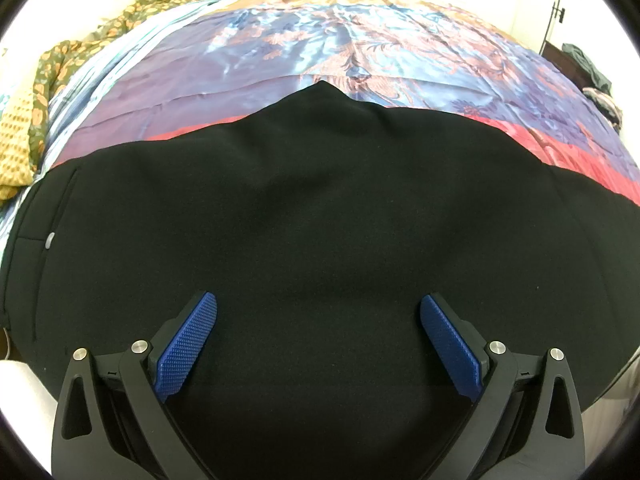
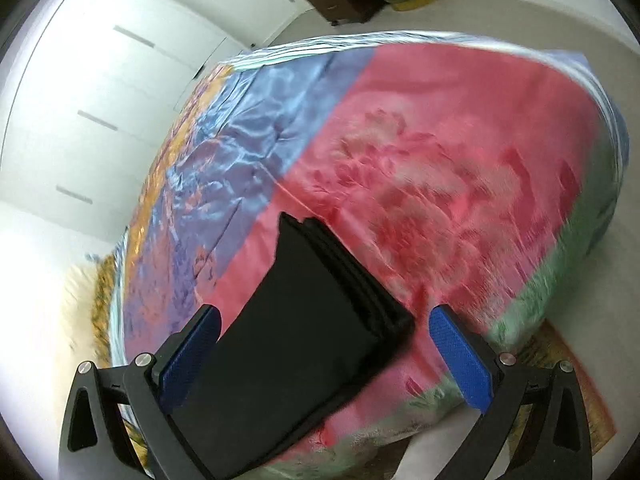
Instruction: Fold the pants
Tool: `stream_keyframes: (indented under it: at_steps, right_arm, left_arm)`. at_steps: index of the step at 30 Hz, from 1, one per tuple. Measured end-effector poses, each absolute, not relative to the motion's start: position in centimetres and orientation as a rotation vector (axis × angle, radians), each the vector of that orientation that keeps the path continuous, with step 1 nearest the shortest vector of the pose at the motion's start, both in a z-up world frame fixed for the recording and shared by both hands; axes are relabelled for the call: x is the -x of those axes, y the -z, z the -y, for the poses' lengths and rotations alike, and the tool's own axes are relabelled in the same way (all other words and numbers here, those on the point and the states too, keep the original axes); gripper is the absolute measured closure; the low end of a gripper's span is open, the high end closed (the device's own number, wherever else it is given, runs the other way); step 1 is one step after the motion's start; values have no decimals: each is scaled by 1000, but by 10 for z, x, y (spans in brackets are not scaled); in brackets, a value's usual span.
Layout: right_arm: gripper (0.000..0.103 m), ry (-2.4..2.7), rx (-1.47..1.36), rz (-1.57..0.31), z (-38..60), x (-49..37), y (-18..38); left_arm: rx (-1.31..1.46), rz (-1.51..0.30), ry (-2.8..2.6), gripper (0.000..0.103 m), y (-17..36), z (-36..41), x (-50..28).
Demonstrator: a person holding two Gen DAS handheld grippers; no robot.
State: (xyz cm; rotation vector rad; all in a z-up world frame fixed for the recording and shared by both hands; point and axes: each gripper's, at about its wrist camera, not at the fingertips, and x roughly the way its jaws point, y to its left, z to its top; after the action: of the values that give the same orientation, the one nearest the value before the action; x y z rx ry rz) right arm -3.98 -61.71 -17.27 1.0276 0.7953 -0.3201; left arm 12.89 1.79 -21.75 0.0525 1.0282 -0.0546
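Black pants under both wide-open tongs, lying on the bed

Nearest, the left tongs (image 1: 318, 334) hang spread wide and empty right over the black pants (image 1: 304, 216), whose cloth fills the space between the blue pads (image 1: 188, 350) and runs ahead to a peaked edge on the satin bedspread (image 1: 320, 40). The right tongs (image 2: 325, 354) also stand wide apart, holding nothing (that view is motion-blurred). There the pants (image 2: 296, 340) show as a folded stack with layered edges, its long axis running from near left to far centre over the red panel. I judge the left tongs nearer the cloth. Beyond, a crumpled floral blanket (image 1: 60, 64) lies at the bed's far left.
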Motion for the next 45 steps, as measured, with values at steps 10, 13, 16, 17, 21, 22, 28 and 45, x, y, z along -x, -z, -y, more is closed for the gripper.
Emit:
stream_keyframes:
  at_steps: [10, 13, 16, 17, 21, 22, 28, 45]
  right_arm:
    - [0, 103, -1262, -749, 609, 39, 202]
    - [1, 115, -1259, -747, 607, 31, 210]
    - [5, 139, -1257, -745, 608, 24, 215]
    - [7, 147, -1256, -745, 610, 22, 216]
    - [48, 201, -1226, -808, 611, 14, 221]
    - [67, 221, -1228, -825, 612, 15, 223]
    - [93, 216, -1170, -771, 603, 19, 203]
    - [92, -321, -1359, -572, 434, -28, 129]
  left_arm:
    - [-53, -1026, 55, 1, 217, -18, -129]
    - [-52, -1026, 54, 1, 217, -18, -129]
    - [-54, -1024, 54, 1, 217, -18, -129]
    - [-54, -1024, 53, 1, 217, -18, -129]
    - [-53, -1023, 53, 1, 217, -18, -129]
    - [-53, -1023, 53, 1, 217, -18, -129]
    - [-47, -1025, 56, 2, 215, -19, -128]
    - [253, -936, 52, 3, 169, -65, -116]
